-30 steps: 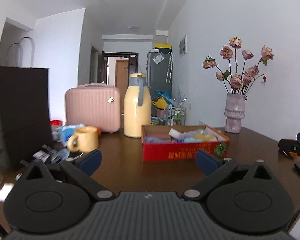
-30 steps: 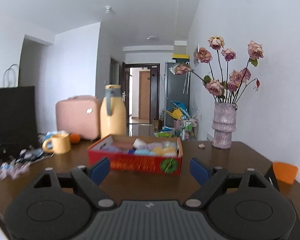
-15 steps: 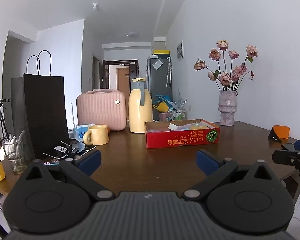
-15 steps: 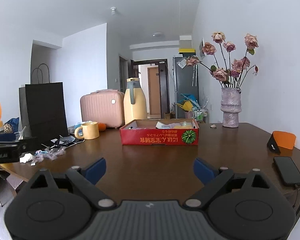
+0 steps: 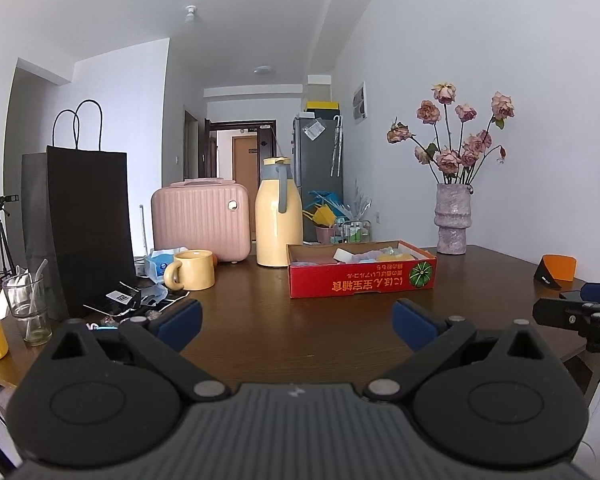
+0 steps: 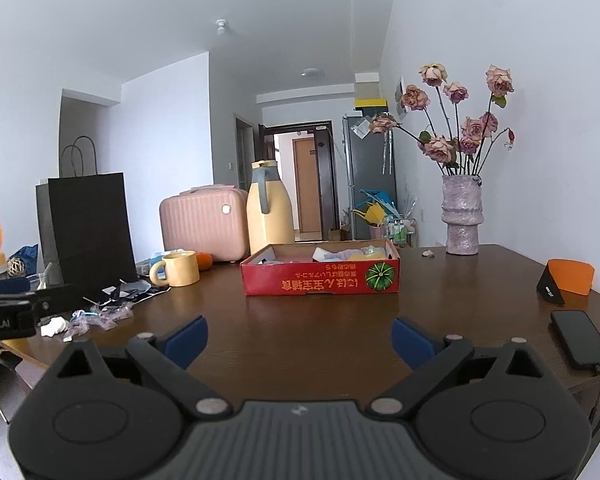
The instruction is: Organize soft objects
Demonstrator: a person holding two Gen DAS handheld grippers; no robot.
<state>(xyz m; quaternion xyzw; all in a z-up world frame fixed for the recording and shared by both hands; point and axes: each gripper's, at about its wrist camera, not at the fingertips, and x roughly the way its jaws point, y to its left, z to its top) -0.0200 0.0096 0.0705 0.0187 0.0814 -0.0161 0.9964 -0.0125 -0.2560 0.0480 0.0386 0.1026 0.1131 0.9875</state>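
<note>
A red cardboard box (image 5: pixel 360 280) (image 6: pixel 320 280) stands in the middle of the dark wooden table, holding several pastel soft objects (image 5: pixel 376 255) (image 6: pixel 348 254). My left gripper (image 5: pixel 296 326) is open and empty, held back near the table's front edge, well short of the box. My right gripper (image 6: pixel 300 338) is open and empty too, also far in front of the box. The right gripper shows at the right edge of the left wrist view (image 5: pixel 580 312); the left gripper shows at the left edge of the right wrist view (image 6: pixel 16 308).
Left of the box stand a yellow mug (image 5: pixel 192 270), a cream thermos jug (image 5: pixel 278 216), a pink case (image 5: pixel 202 220), a black paper bag (image 5: pixel 86 228), wrappers (image 6: pixel 100 316) and a glass (image 5: pixel 26 308). A vase of dried roses (image 6: pixel 462 216), an orange stand (image 6: pixel 568 280) and a phone (image 6: pixel 580 338) are at right.
Both grippers have drawn back from the box toward the table's front edge; the box now looks smaller and farther. Both stay open.
</note>
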